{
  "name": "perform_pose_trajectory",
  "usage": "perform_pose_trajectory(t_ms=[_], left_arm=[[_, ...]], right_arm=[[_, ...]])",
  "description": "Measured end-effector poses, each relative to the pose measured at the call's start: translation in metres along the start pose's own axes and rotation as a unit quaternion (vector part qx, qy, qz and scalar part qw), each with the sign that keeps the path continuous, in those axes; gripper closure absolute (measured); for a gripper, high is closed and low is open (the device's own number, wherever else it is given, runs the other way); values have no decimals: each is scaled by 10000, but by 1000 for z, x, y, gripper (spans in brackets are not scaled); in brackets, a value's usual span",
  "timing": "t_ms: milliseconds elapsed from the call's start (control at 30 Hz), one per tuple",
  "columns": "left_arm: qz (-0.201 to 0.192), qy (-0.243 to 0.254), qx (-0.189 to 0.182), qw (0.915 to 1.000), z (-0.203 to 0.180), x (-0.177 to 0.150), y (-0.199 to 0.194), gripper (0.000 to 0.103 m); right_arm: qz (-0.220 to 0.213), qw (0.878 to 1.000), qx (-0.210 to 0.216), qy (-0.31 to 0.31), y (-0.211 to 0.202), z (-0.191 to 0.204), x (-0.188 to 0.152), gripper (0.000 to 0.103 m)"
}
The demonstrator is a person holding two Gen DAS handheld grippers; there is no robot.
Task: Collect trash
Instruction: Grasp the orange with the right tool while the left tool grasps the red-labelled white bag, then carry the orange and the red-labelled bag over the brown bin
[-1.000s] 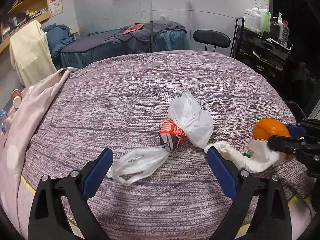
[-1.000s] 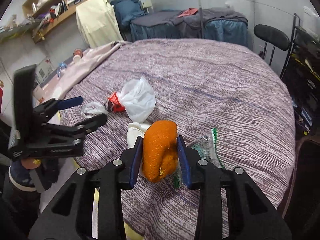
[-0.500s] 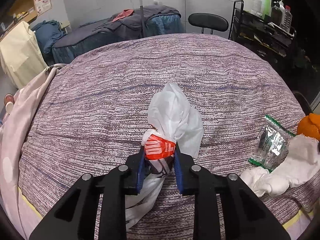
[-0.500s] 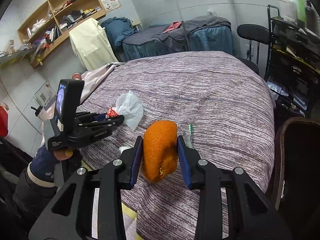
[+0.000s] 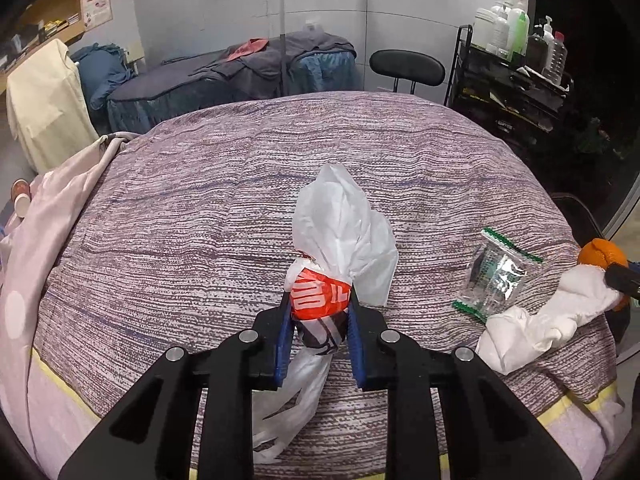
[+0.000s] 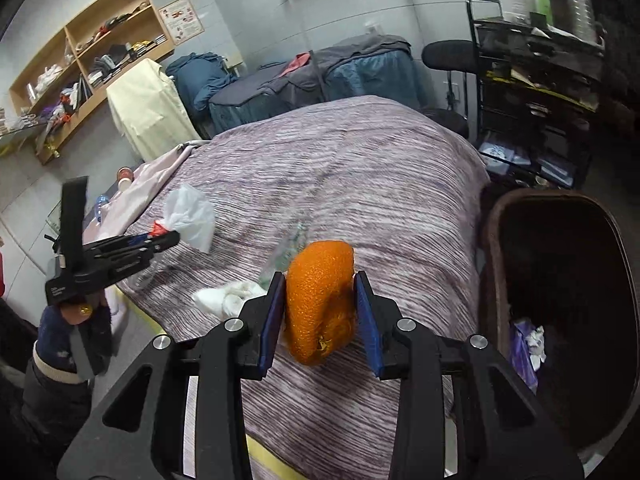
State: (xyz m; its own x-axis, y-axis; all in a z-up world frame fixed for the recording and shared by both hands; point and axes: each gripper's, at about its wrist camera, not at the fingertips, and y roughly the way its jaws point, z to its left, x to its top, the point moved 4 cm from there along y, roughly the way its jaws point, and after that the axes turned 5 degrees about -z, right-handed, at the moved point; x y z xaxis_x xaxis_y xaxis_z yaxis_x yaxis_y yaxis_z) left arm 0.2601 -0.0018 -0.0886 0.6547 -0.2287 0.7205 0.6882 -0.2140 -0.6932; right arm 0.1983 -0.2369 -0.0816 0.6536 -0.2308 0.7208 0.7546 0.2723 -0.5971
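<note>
The orange peel (image 6: 320, 300) is pinched by the right hand-held gripper (image 6: 320, 312) beside the bin (image 6: 560, 320), apparently for dropping; the plastic bag (image 5: 340, 240) is pinched at its knot by the left hand-held gripper (image 5: 318, 320), left of the bin.

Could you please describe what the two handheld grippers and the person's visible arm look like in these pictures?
Both the left gripper and the right gripper are matte black plastic, with angular cut-out linkages, round silver pivot bolts and flat blue pads lining the jaws. In the right wrist view, the left gripper carries an upright black block and faint white lettering on its body. The hand below it wears a dark blue sleeve with a cream band.
</note>
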Motion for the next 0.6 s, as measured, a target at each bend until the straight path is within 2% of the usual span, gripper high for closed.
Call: perform_pose_trajectory(t_ms=[200,267,333,467,500,533,600], left_arm=[[-112,-35,-132,9998,-12,-2,-13,80],[-141,-63,-162,9997,-15,-2,-16,80],[-177,-84,-188,9996,-18,-3,-21,80],[-223,-70,-232,9995,-26,-4,-29,80],[-236,-61,-235,9994,-28,-3,-30,80],[-246,-59,-242,9994,-30,-3,-31,80],[-275,-54,-270,9992,-34,-3,-35,80]], right_arm=[[8,9999,63,130,-3,-11,-10,63],[-30,9996,136,244,-5,-13,-10,53],[-90,9991,173,368,-8,-18,-10,51],[8,9993,190,313,-7,-17,-14,51],[28,9995,171,259,-6,-16,-15,53],[20,9996,165,244,-5,-14,-17,65],[-32,9992,175,351,-7,-14,-18,66]])
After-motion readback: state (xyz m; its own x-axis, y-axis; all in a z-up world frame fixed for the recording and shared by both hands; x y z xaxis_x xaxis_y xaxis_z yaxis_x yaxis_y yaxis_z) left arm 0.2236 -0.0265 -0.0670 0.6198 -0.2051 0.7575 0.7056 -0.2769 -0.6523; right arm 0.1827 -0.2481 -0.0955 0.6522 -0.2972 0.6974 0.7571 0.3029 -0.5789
